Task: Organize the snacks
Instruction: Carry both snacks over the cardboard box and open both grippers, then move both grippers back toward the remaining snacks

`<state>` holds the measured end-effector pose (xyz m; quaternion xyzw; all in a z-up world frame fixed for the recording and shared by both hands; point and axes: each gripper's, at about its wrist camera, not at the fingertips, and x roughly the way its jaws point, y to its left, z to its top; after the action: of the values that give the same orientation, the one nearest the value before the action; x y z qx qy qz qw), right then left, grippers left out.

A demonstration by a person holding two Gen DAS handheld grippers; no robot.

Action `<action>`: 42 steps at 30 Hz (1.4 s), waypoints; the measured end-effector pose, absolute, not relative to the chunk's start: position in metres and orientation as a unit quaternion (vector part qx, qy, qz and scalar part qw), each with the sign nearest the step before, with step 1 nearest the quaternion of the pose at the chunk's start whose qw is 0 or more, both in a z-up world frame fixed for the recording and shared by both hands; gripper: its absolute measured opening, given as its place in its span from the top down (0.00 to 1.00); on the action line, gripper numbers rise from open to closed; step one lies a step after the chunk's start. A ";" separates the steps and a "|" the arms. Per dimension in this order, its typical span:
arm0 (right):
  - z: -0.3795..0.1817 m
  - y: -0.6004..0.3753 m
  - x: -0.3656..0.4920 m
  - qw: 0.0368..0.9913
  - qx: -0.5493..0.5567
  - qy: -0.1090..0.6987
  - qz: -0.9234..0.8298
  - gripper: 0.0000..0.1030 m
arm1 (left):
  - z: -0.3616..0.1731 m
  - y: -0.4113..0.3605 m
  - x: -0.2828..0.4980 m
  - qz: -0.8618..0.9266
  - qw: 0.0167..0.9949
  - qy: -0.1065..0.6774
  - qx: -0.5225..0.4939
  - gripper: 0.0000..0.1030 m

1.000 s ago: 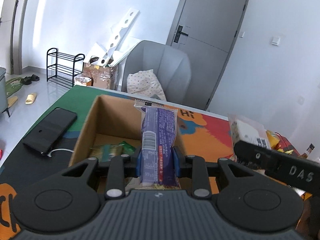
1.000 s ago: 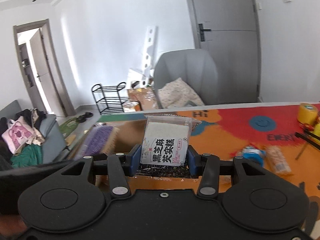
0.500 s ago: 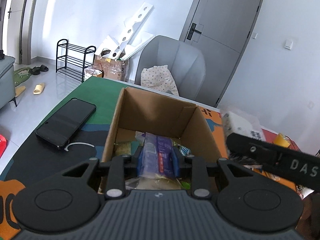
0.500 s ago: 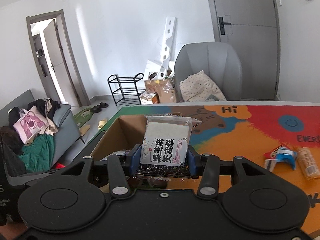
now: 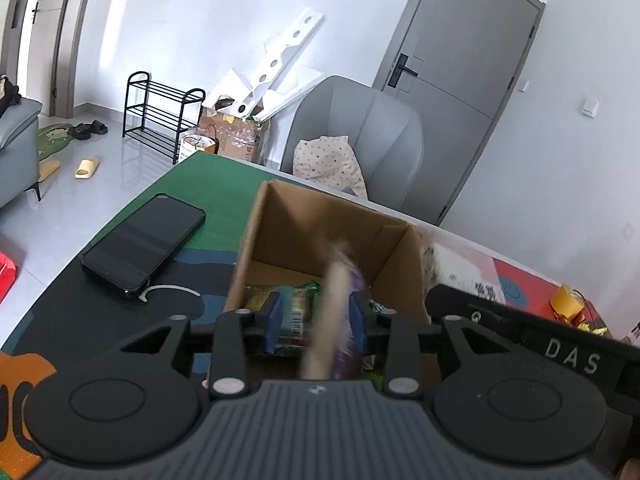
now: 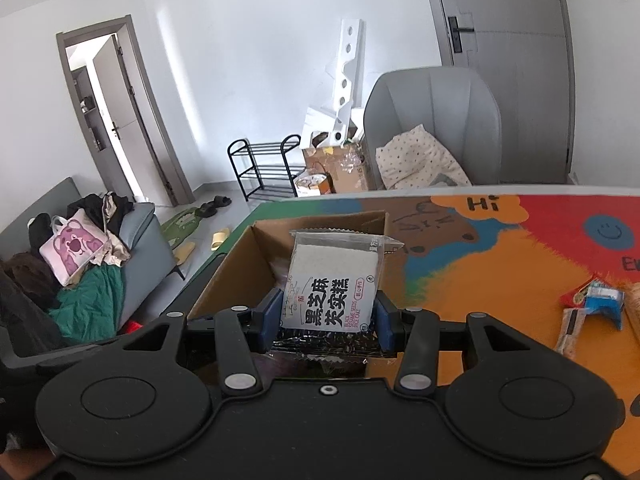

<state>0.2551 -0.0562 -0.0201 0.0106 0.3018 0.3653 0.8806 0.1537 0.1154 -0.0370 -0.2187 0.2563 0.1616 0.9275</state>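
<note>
1. Your left gripper (image 5: 314, 326) was opening. A second earlier its blue pads were pressed tight on the purple snack pack (image 5: 340, 312). Now there was a clear gap at the left pad, and the pack looked blurry and tipped toward the right pad, in the lower middle of the left picture. I think it was slipping free, so I would call this hand open.

2. Your right gripper (image 6: 326, 322) was opening too, but only a little. The black sesame rice cake pack (image 6: 334, 280) stood upright between its pads, in the middle of the right picture. The pads sat right at its sides. I could not tell if they pressed on it or had just let go.

3. Both hands had moved in over the cardboard box (image 5: 276, 240). A second earlier the box was further off; now both packs were right above its open top.

4. A green snack (image 5: 296, 300) already lay on the box floor.

5. So two more snacks were about to land in the box. More loose snacks (image 6: 592, 308) waited on the colourful table mat (image 6: 500, 272), at the right of the right picture.
</note>
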 end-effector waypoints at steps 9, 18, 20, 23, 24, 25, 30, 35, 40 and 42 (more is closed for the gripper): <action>-0.014 -0.083 0.256 0.890 0.032 0.294 0.348 0.50 | -0.028 0.105 0.145 0.159 0.933 0.241 -0.216 0.30; -0.016 -0.140 0.260 0.907 0.049 0.292 0.299 0.48 | -0.022 0.070 0.155 0.130 0.942 0.240 -0.196 0.23; -0.018 -0.156 0.261 0.912 0.056 0.291 0.285 0.47 | -0.022 0.062 0.159 0.119 0.943 0.243 -0.192 0.23; -0.021 -0.179 0.262 0.917 0.065 0.292 0.264 0.46 | -0.022 0.047 0.164 0.103 0.946 0.246 -0.185 0.23; -0.023 -0.186 0.263 0.919 0.069 0.292 0.257 0.46 | -0.023 0.041 0.166 0.098 0.947 0.247 -0.182 0.23; -0.025 -0.194 0.264 0.920 0.073 0.294 0.249 0.46 | -0.023 0.035 0.168 0.093 0.947 0.249 -0.178 0.22; -0.034 -0.221 0.264 0.924 0.080 0.297 0.228 0.46 | -0.030 0.005 0.181 0.069 0.949 0.259 -0.168 0.22; -0.041 -0.242 0.268 0.926 0.084 0.298 0.214 0.46 | -0.034 -0.020 0.192 0.051 0.950 0.266 -0.156 0.22; -0.045 -0.262 0.272 0.927 0.090 0.302 0.205 0.46 | -0.039 -0.039 0.205 0.043 0.948 0.277 -0.150 0.22; -0.048 -0.267 0.275 0.927 0.093 0.303 0.202 0.46 | -0.042 -0.046 0.210 0.041 0.948 0.280 -0.148 0.22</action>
<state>0.2750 -0.2673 -0.0480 0.0932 0.3032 0.2016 0.9267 0.2103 -0.0461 -0.0421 -0.1481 0.2801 0.0406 0.9476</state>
